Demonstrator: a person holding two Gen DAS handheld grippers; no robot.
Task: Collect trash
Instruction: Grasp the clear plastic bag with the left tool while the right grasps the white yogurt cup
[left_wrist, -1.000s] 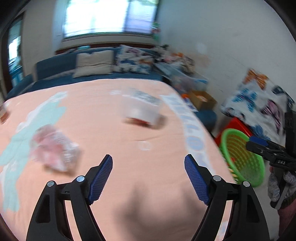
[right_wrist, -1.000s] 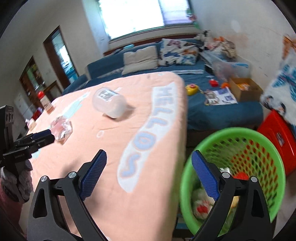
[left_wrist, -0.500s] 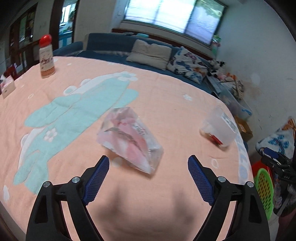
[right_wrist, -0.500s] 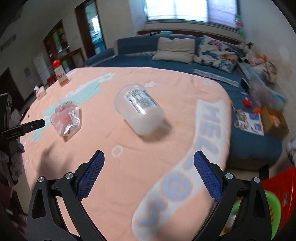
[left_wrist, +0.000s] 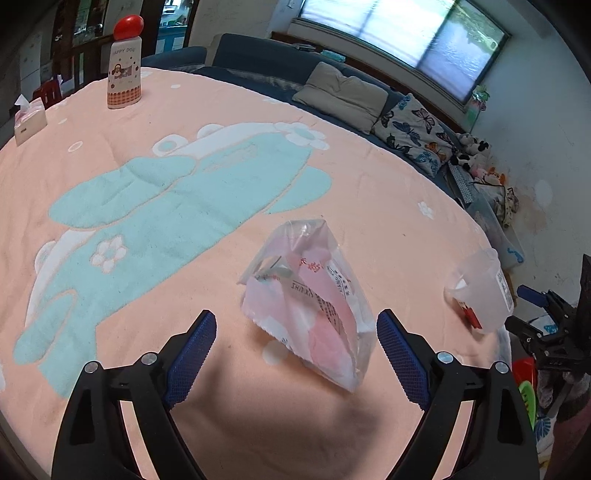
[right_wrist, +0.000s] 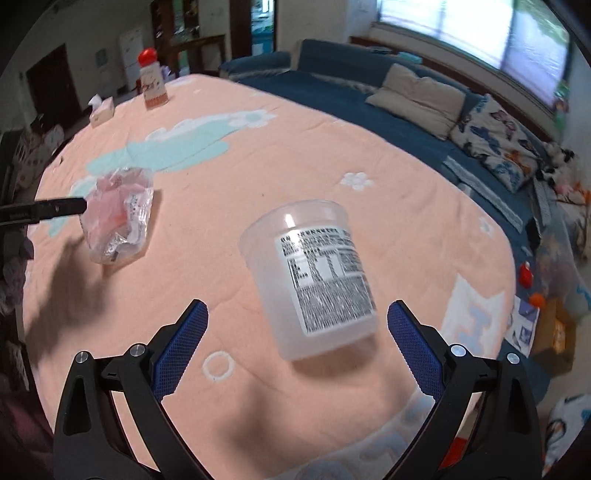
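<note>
A clear plastic bag with pink wrappers (left_wrist: 314, 295) lies on the peach tablecloth (left_wrist: 184, 258). My left gripper (left_wrist: 296, 315) hovers just short of it. Its jaws are opening, with the bag's near end between the blue pads, untouched. A frosted plastic cup with a printed label (right_wrist: 310, 273) lies on its side to the right. My right gripper (right_wrist: 298, 308) stands open around its near end without contact. The cup (left_wrist: 480, 291) also shows in the left wrist view, and the bag (right_wrist: 118, 218) in the right wrist view.
A red-capped bottle (left_wrist: 125, 62) and a tissue box (left_wrist: 29, 118) stand at the table's far left. A green basket (left_wrist: 528, 398) sits on the floor past the right edge. A blue sofa with pillows (left_wrist: 343, 92) runs behind the table.
Both views have swung from the basket side onto the table. The left gripper has closed in on the bag and the right on the cup. Both pairs of jaws have widened.
</note>
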